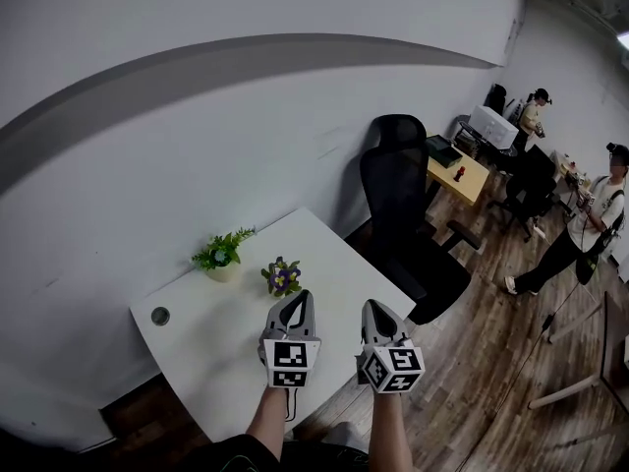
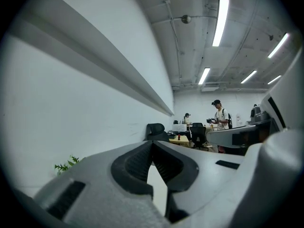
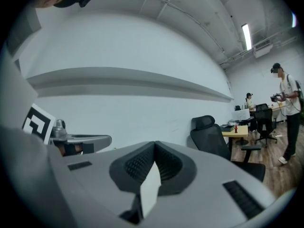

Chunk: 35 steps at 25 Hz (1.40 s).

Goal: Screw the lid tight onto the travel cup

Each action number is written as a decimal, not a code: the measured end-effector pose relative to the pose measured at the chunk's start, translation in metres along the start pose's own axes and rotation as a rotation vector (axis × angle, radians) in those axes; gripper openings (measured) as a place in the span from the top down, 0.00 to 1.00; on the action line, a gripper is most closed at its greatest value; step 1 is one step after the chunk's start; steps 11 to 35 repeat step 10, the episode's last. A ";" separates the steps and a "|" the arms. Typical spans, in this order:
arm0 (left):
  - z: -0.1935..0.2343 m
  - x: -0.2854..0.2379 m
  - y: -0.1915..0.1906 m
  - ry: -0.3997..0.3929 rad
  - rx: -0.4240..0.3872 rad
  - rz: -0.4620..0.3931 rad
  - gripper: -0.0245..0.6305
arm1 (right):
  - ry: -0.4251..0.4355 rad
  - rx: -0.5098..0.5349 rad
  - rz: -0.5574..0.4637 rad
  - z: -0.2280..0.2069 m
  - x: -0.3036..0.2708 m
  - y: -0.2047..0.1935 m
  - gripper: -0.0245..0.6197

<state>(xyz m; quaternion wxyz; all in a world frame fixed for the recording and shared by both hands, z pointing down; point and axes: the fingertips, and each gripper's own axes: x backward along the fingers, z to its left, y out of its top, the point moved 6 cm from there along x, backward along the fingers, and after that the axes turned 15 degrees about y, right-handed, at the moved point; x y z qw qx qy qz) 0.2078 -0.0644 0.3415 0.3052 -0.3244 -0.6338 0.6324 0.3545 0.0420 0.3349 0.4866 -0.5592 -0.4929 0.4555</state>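
No travel cup or lid shows in any view. In the head view my left gripper [image 1: 295,299] and right gripper [image 1: 375,309] are held side by side in the air over the near edge of a white table [image 1: 324,254]. Both are shut with nothing between the jaws. The left gripper view looks along the shut left gripper [image 2: 152,142] toward the white wall, with the right gripper [image 2: 237,137] at its right. In the right gripper view the right gripper [image 3: 154,144] has its jaws meeting at the tips, and the left gripper [image 3: 80,139] shows at the left.
Two small potted plants stand on the table: a green one [image 1: 222,254] and one with purple flowers [image 1: 282,277]. A cable hole [image 1: 160,316] sits near the table's left end. A black office chair [image 1: 403,205] stands behind the table. Two people [image 1: 590,214] stand near a wooden desk [image 1: 459,175].
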 end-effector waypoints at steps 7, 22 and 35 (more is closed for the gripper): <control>-0.004 -0.024 0.011 0.072 -0.013 -0.002 0.96 | 0.064 0.046 0.016 -0.023 -0.022 0.018 0.95; -0.005 -0.036 0.012 0.097 -0.015 -0.012 0.96 | 0.072 0.054 0.012 -0.036 -0.032 0.020 0.95; -0.005 -0.036 0.012 0.097 -0.015 -0.012 0.96 | 0.072 0.054 0.012 -0.036 -0.032 0.020 0.95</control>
